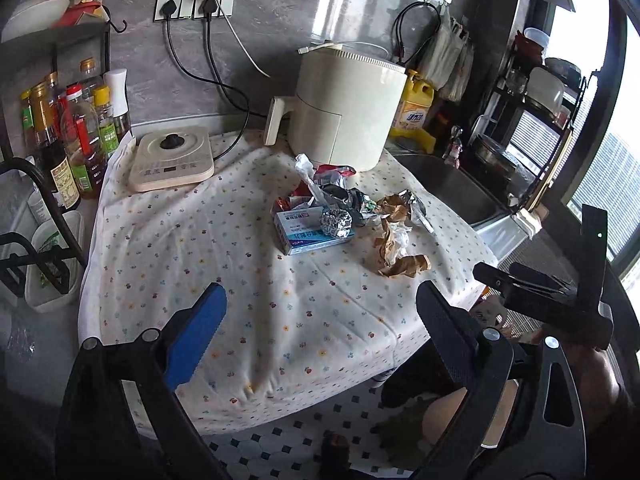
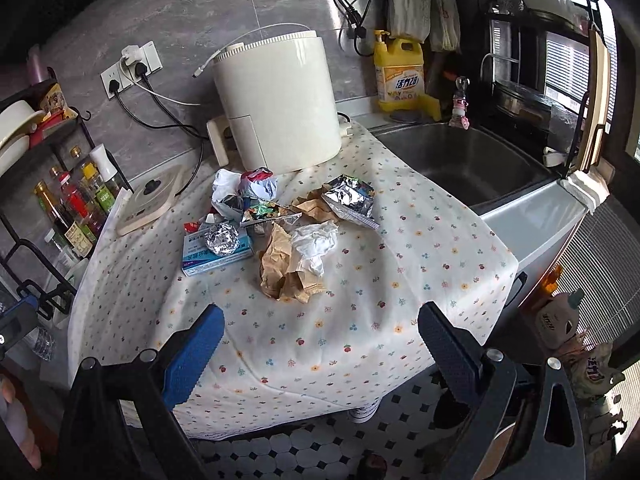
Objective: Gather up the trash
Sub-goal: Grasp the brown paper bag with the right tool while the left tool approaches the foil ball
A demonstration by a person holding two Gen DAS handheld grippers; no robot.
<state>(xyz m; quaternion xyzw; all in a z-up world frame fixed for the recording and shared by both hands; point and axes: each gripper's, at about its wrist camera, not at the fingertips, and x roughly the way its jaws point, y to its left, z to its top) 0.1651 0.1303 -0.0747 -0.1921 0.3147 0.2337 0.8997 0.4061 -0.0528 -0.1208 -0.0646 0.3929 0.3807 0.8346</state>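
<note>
A heap of trash lies mid-table on the flowered cloth (image 1: 224, 264) (image 2: 380, 312): crumpled brown paper (image 1: 394, 252) (image 2: 280, 268), a white tissue (image 2: 316, 244), a foil ball (image 1: 336, 222) (image 2: 222, 240) resting on a blue-and-white box (image 1: 308, 236) (image 2: 208, 258), silver snack wrappers (image 2: 352, 200) and a crumpled white bag (image 1: 306, 168) (image 2: 224, 188). My left gripper (image 1: 320, 300) hangs open over the cloth's near part, short of the heap, with nothing between its fingers. My right gripper (image 2: 320, 316) is also open and empty, just in front of the brown paper.
A cream air fryer (image 1: 344, 108) (image 2: 276, 104) stands behind the heap. An induction hob (image 1: 172, 164) and a rack of sauce bottles (image 1: 76, 136) are on the left. A steel sink (image 2: 472, 160) and a yellow detergent jug (image 2: 400, 72) are on the right. Tiled floor lies below the table's near edge.
</note>
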